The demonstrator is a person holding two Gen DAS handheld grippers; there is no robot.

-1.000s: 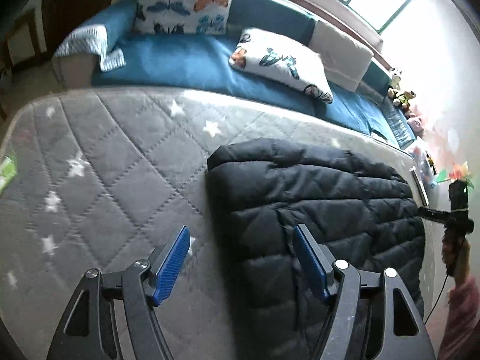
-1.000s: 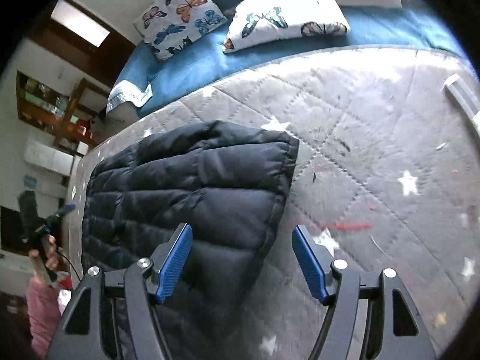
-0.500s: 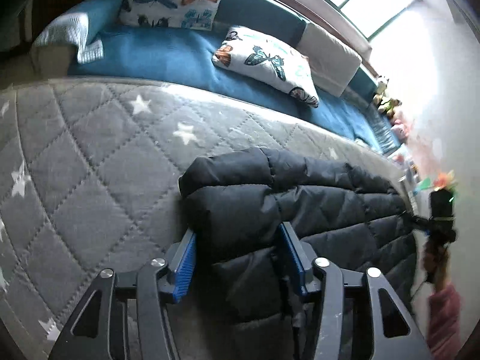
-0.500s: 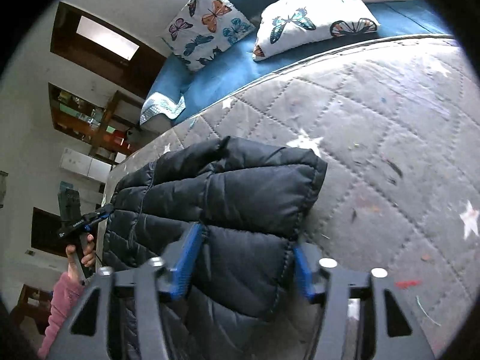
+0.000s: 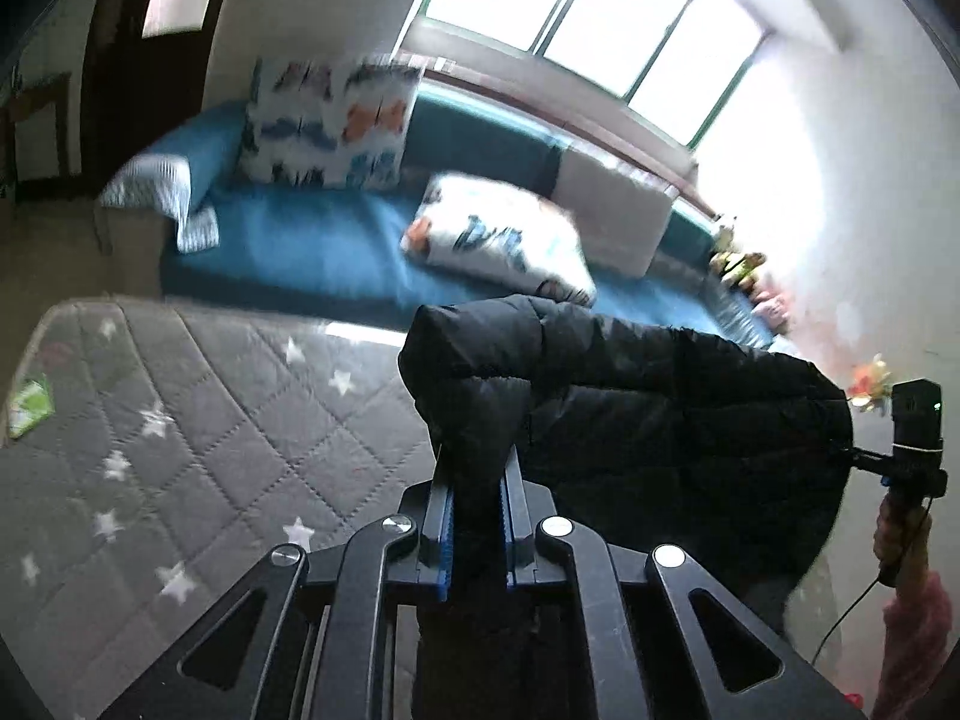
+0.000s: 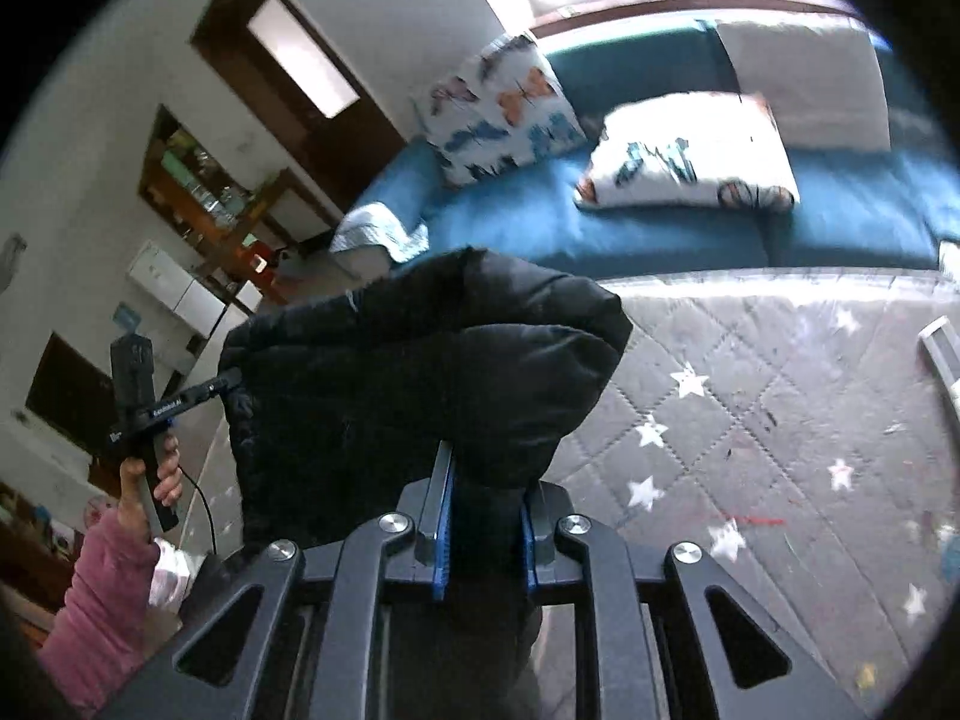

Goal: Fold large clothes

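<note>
A black puffer jacket [image 5: 660,408] hangs lifted above the grey star-quilted mattress [image 5: 180,420], stretched between both grippers. My left gripper [image 5: 477,480] is shut on one corner of it, the blue pads pressing a bunched fold. In the right wrist view my right gripper [image 6: 486,480] has its jaws closing, and its pads squeeze the other corner of the jacket [image 6: 390,372]. Each view shows the opposite gripper pinching the far edge: the right one [image 5: 843,451] and the left one [image 6: 231,378], held by a hand in a pink sleeve [image 6: 102,588].
Beyond the mattress [image 6: 780,420] runs a blue daybed [image 5: 312,252] with two butterfly pillows [image 5: 498,240] under a bright window. A green packet [image 5: 27,408] lies at the mattress's left edge. Shelves and a doorway [image 6: 198,192] stand to the left.
Both grippers closed on the jacket's near corners and rose, lifting the jacket off the mattress. The views tilted up toward the window and walls.
</note>
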